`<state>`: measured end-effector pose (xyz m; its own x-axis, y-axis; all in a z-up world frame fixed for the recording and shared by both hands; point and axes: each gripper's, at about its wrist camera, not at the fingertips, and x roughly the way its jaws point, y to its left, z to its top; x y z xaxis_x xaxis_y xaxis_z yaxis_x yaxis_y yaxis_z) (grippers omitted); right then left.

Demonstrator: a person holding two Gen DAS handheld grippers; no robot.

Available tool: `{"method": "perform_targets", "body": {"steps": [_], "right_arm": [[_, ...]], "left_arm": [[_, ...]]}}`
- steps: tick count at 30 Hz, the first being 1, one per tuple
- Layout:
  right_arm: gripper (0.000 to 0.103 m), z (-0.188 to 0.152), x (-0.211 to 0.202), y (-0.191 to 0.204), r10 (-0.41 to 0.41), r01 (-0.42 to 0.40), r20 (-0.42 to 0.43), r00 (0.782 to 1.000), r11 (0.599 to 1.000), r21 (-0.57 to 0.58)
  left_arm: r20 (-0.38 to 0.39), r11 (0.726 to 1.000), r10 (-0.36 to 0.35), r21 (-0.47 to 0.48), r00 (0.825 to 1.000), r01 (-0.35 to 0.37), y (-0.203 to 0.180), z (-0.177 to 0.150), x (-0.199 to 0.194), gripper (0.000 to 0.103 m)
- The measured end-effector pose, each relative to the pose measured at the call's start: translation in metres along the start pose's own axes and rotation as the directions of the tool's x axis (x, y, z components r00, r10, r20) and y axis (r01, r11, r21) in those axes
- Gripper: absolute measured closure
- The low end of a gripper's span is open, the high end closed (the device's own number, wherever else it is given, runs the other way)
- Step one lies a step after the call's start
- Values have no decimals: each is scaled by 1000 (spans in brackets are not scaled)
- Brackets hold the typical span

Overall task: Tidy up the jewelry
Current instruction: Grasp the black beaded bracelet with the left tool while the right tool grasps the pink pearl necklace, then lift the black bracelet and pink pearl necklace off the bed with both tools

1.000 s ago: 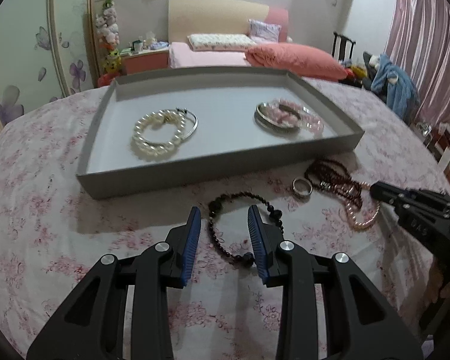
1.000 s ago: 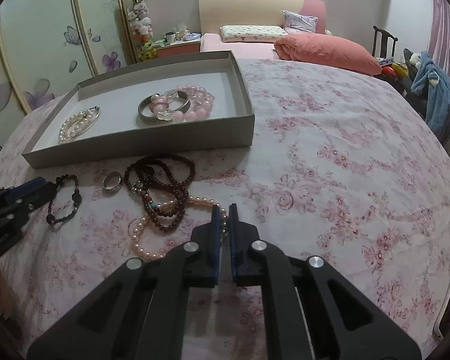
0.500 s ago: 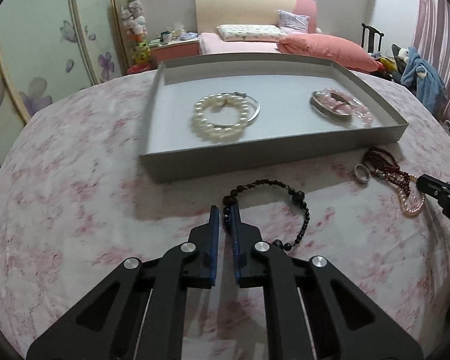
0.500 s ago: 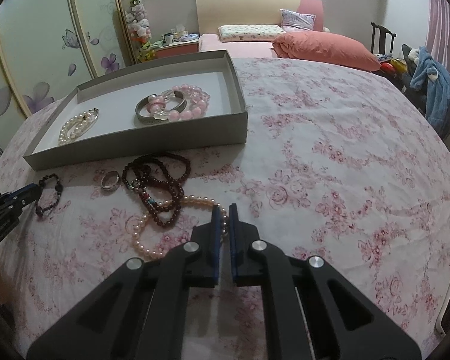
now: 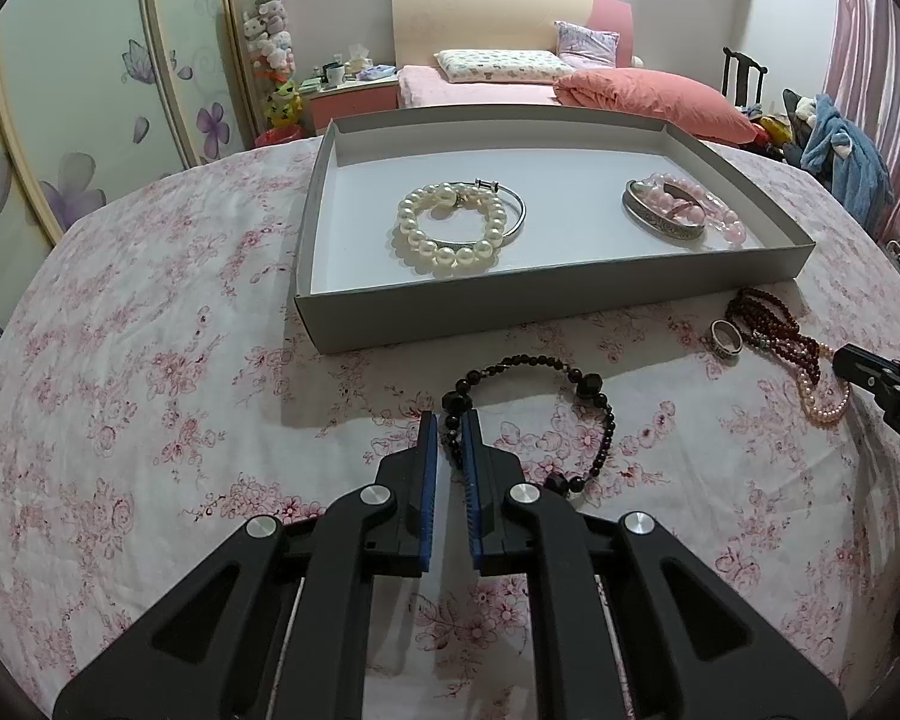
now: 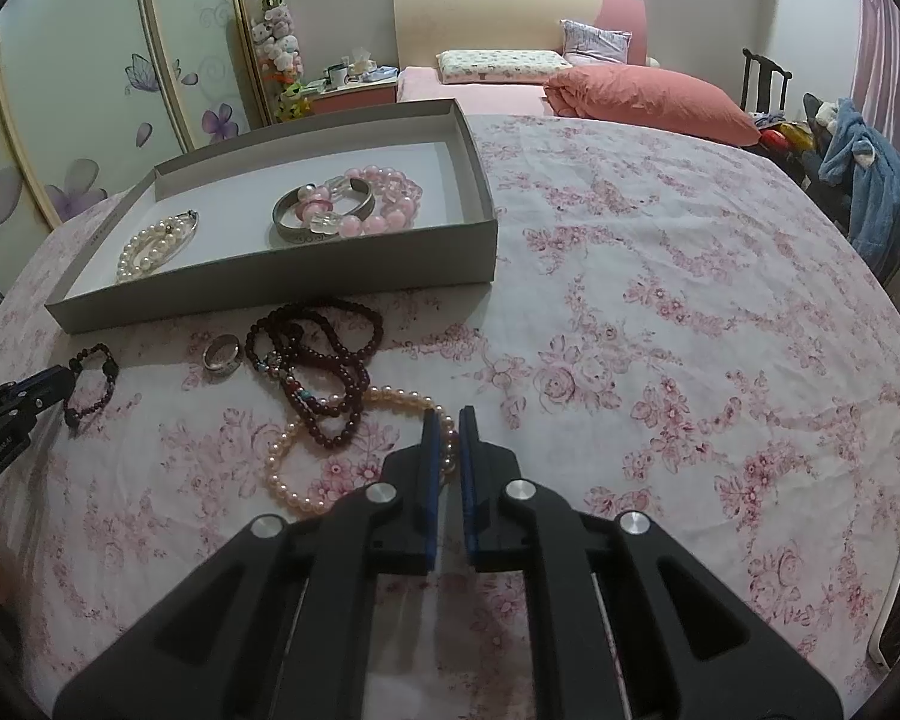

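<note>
Both cameras sit just behind their own jaws and look forward and downward across the flowered surface point(image 5: 150, 360) toward the bed point(image 5: 510, 84) at the far wall. The left wrist view hangs close over the near edge, facing the grey tray point(image 5: 546, 306) head-on. The right wrist view stands further right, seeing the tray point(image 6: 282, 294) at an angle. Both share the tray, the loose beads point(image 6: 318, 354) before it, and the bedroom behind.
</note>
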<state>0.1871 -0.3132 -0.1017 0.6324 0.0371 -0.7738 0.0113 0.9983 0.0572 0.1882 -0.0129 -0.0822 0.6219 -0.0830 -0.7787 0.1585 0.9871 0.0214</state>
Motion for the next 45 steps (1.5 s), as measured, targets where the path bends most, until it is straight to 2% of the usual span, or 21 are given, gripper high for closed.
{"method": "perform_targets", "body": {"steps": [1,5,9,14,23,35,45], "right_arm": [[96,0,0,-2,6,-6,1,1000,1000,9],[97,-1,-3,-11,13,-13,12,1000,998,56],[97,1,-15,-22,22,-29,74,997,994,106],[97,6,-37,-21,41,-61,172,984,991,117],[97,9,-57,-2,115,-142,270,956,987,82],[97,4,-65,29,200,-214,294,935,977,17],[97,3,-70,40,211,-221,311,927,975,-4]], "left_arm": [[0,1000,0,-6,1000,0,1,0,0,97],[0,999,-9,-34,1000,9,8,-2,-2,98],[15,997,-21,-76,1000,22,20,-5,-8,98],[84,989,-48,-136,995,60,32,-4,-25,98],[188,985,-90,-129,978,116,24,-2,-51,98],[229,983,-116,-109,966,144,6,-5,-61,98],[276,987,-99,-93,956,129,-8,-9,-68,98]]}}
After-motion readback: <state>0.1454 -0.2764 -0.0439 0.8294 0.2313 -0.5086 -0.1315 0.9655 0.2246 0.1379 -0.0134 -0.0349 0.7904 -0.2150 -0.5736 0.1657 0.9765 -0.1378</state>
